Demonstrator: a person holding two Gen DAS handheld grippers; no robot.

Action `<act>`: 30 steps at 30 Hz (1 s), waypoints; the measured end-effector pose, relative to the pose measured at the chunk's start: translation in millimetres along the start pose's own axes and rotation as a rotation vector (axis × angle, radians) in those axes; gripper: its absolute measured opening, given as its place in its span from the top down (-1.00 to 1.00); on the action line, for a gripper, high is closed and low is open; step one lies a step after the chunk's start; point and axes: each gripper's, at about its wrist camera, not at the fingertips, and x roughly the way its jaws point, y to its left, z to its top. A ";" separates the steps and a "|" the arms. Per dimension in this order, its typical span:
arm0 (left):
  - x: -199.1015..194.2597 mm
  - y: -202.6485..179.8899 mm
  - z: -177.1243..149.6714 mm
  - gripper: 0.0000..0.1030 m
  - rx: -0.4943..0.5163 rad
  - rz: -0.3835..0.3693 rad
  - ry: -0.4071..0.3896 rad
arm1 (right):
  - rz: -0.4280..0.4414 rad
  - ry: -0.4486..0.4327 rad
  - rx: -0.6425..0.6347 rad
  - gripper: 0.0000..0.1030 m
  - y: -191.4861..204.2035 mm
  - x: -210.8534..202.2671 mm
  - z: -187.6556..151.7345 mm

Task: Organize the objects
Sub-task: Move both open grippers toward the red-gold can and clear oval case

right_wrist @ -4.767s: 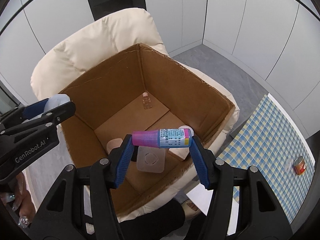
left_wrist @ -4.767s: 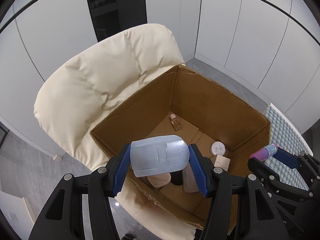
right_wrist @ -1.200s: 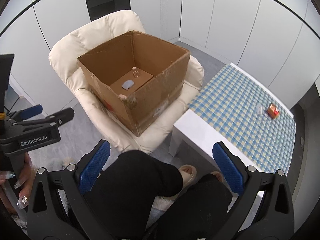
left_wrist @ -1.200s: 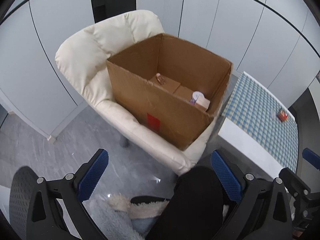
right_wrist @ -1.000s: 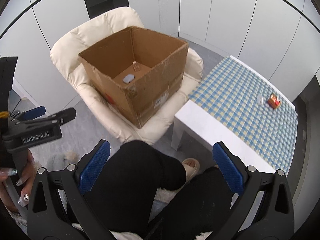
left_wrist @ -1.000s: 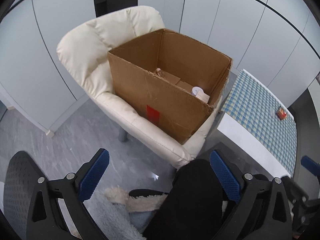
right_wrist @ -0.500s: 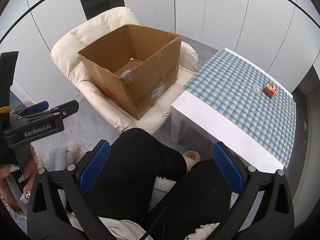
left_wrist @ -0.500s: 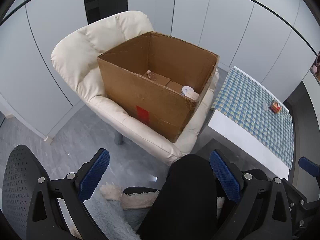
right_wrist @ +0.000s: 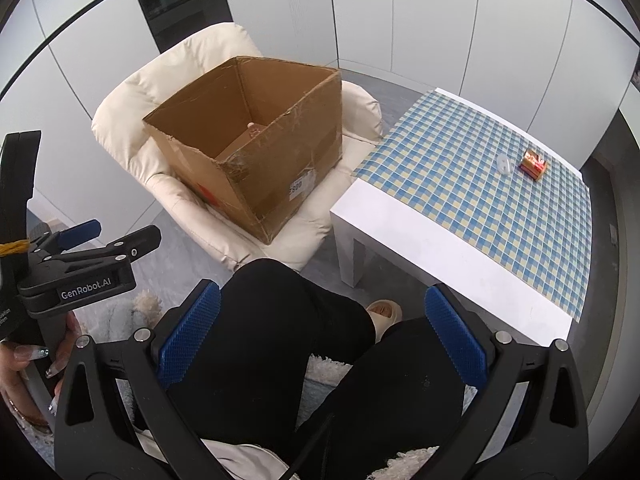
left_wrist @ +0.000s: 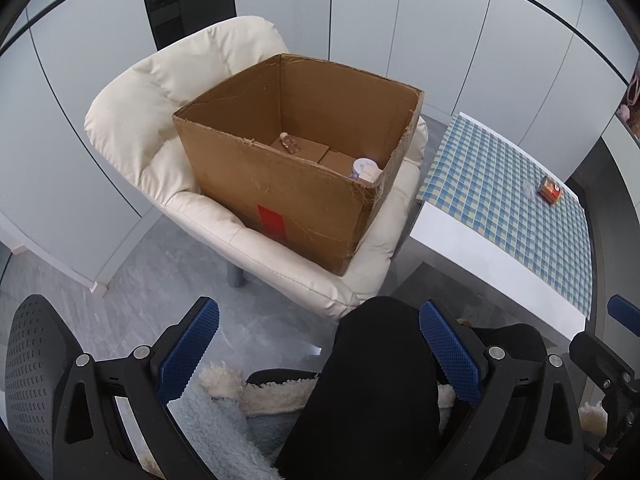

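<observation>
I have both tools held low over my lap, each with its blue pads spread wide apart and nothing between them: the left tool (left_wrist: 318,344) and the right tool (right_wrist: 322,330). The cardboard box (left_wrist: 296,184) sits on the seat of the cream armchair (left_wrist: 160,120), just beside the left edge of the checked surface (right_wrist: 480,184). Inside the box I can make out a small clear bottle (left_wrist: 289,144) on the floor by the back wall and what looks like a white round jar (left_wrist: 365,168) in the right corner. On the surface, near its far right corner, lies a small orange tin (right_wrist: 534,163) with a clear cap (right_wrist: 504,165) just beside it.
</observation>
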 end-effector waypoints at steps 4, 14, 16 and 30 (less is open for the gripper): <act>1.4 -5.6 1.9 -0.96 0.013 -0.003 -0.002 | -0.005 -0.003 0.014 -1.00 -3.4 0.7 -0.9; 9.7 -30.3 5.1 -0.96 0.072 -0.024 0.010 | -0.023 -0.002 0.075 -1.00 -25.5 2.0 -7.8; 12.5 -36.9 5.3 -0.96 0.086 -0.032 0.017 | -0.028 -0.002 0.092 -1.00 -31.9 1.7 -10.9; 22.5 -84.2 5.2 -0.96 0.181 -0.075 0.038 | -0.073 0.001 0.252 -1.00 -87.5 -2.6 -35.8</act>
